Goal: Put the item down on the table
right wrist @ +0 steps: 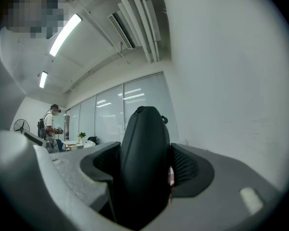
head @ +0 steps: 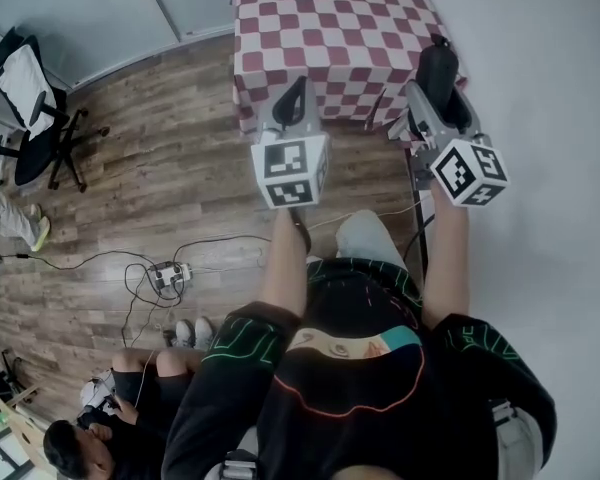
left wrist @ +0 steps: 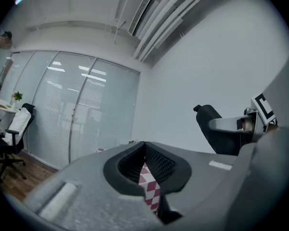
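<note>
I'm keeping the right tool [right wrist: 145,163] clamped mid-body on a black case [right wrist: 143,138], which is standing upright between its pads, with the checkered table [head: 320,28] lying just below and ahead. The case is looking light, semi-stiff and a little slick. The left tool [left wrist: 145,163] is sitting closed and empty.
</note>
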`<state>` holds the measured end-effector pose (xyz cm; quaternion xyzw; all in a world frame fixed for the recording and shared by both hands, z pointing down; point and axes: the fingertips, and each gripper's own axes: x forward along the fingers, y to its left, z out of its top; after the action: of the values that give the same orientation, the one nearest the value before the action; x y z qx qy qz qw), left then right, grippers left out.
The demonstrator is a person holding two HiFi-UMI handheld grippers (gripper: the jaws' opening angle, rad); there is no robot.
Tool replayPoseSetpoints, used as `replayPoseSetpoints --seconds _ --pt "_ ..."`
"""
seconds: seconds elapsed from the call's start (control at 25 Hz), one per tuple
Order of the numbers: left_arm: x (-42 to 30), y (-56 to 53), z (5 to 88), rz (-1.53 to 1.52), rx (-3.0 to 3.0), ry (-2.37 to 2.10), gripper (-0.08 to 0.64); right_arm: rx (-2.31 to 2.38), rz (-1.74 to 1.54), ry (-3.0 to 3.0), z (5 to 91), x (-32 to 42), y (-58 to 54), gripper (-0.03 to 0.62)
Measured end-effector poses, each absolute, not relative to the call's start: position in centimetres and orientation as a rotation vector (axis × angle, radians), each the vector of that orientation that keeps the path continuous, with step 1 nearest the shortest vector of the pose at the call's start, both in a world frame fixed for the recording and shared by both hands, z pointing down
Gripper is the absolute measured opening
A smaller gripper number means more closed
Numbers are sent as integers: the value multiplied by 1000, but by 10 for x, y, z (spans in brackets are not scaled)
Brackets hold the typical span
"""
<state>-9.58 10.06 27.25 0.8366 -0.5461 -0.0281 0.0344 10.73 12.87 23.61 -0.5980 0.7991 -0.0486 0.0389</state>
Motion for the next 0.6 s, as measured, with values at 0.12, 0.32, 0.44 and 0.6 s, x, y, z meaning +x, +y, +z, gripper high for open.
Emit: replayPoseSetpoints --seconds 0.12,0.32,0.44,0.6 --pt "-98 103 272 -97 2564 -1674 9 -1837 -148 2445 234 109 133 327" --pt "-111 99 276 -125 2525 -1700 9 -1823 -157 2449 233 110 125 327" --pt "-125 95 281 -103 2495 -1750 9 -1792 -168 2484 237 97 117 327" --pt "-125 90 274 6 2558 -1809 9 -1771 -134 2533 235 79 102 327"
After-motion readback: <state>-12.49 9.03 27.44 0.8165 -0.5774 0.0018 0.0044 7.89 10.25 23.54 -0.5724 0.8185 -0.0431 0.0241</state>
